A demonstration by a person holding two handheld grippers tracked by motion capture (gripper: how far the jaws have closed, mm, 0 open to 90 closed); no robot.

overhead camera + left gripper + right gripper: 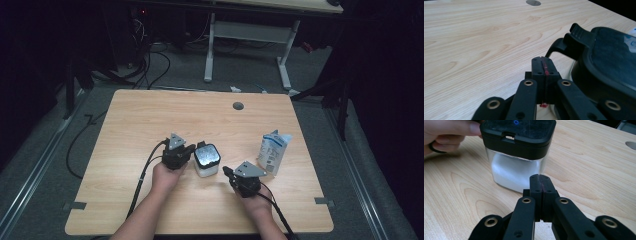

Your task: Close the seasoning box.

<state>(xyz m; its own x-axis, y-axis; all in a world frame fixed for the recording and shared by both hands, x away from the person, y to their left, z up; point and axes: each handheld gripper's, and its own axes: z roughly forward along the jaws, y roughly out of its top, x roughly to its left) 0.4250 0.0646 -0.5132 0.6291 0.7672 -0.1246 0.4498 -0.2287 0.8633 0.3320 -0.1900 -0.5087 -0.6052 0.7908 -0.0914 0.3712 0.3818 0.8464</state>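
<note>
Wooden table [150,125], both tongs [191,151] [227,171] closed, flanking lidded container [207,160]

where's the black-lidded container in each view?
High view: container at table centre, between the two grippers.
Left gripper view: its black lid at right, beside the shut jaws.
Right gripper view: upper centre, beyond the shut jaws.
Shared landmark: round grommet in the table.
</note>
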